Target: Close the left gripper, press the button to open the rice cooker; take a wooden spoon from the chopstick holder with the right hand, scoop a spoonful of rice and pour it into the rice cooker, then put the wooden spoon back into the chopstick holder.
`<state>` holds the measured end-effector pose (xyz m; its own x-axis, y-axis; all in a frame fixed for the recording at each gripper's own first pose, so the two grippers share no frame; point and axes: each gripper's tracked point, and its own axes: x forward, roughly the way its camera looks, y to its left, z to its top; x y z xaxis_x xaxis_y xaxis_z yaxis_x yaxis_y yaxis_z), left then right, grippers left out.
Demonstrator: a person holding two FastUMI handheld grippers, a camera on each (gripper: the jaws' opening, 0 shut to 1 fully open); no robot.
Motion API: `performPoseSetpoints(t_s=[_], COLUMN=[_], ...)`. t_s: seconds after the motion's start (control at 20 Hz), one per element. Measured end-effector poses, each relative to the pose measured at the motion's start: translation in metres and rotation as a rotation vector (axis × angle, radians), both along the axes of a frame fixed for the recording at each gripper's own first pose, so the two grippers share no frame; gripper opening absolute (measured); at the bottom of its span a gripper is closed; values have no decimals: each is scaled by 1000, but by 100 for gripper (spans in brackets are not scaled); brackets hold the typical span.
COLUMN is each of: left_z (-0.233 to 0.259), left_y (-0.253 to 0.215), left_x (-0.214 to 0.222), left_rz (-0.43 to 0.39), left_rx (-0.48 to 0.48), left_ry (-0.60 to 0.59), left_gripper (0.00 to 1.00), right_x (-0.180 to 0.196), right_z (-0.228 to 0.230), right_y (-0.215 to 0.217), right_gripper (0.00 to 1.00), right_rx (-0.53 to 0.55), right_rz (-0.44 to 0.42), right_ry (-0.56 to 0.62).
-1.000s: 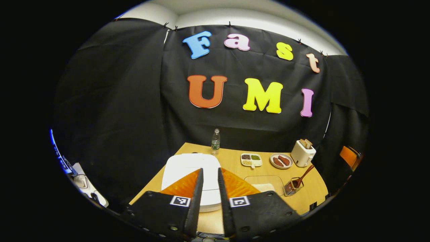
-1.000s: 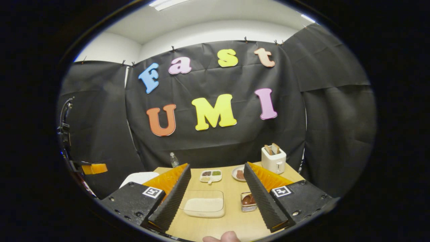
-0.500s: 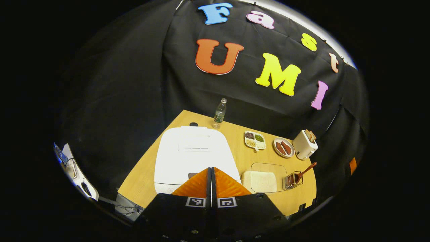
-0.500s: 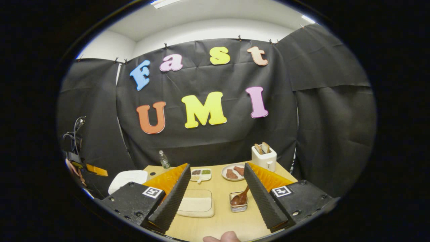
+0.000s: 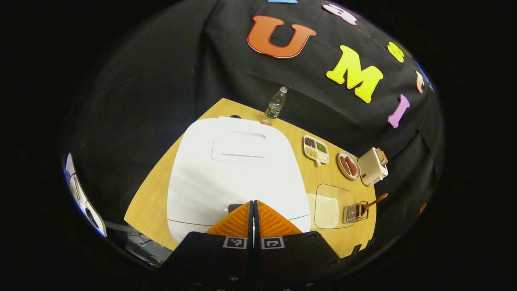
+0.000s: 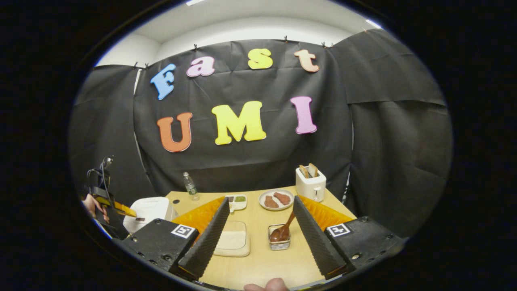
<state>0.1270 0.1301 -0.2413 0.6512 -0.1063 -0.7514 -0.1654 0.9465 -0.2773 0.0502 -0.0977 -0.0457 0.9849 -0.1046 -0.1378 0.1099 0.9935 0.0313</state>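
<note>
A white rice cooker (image 5: 238, 169) with its lid down stands on the left of the wooden table (image 5: 153, 194). My left gripper (image 5: 253, 204) is shut with nothing in it, its tips just above the small dark button (image 5: 233, 207) at the cooker's front edge. In the right gripper view the cooker (image 6: 148, 209) sits far left, with the left gripper (image 6: 128, 211) and a hand beside it. My right gripper (image 6: 260, 226) is open above the table's near side. A wooden spoon (image 6: 283, 230) leans in the wire chopstick holder (image 6: 279, 241). A clear dish of rice (image 6: 231, 241) lies left of it.
A water bottle (image 5: 275, 106) stands at the back. A divided dish of beans (image 5: 316, 148), a plate of sausages (image 5: 349, 165) and a white toaster (image 5: 372, 166) line the far right side. In the left gripper view the rice dish (image 5: 329, 207) and holder (image 5: 355, 211) sit right of the cooker.
My left gripper shut and moved forward and down over the cooker's front edge. The right gripper drifted slightly, staying open; the spoon and holder now show between its fingers.
</note>
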Motion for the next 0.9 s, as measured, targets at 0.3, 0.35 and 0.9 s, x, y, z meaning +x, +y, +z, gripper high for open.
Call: performPoseSetpoints(t_s=[0.3,0.35,0.9], left_z=[-8,-10,-20], left_y=[1,2,2], left_x=[4,5,-3], left_rz=[4,7,21], left_rx=[6,4,-45], left_ry=[-17,-16,-11], left_gripper=[0,0,0], right_x=[-2,-2,-9], right_z=[2,1,-7], right_y=[-1,-1,6], right_gripper=[100,100,99], right_rx=[-18,-18,9], right_rz=[-1,-1,-1], right_ry=[5,5,14])
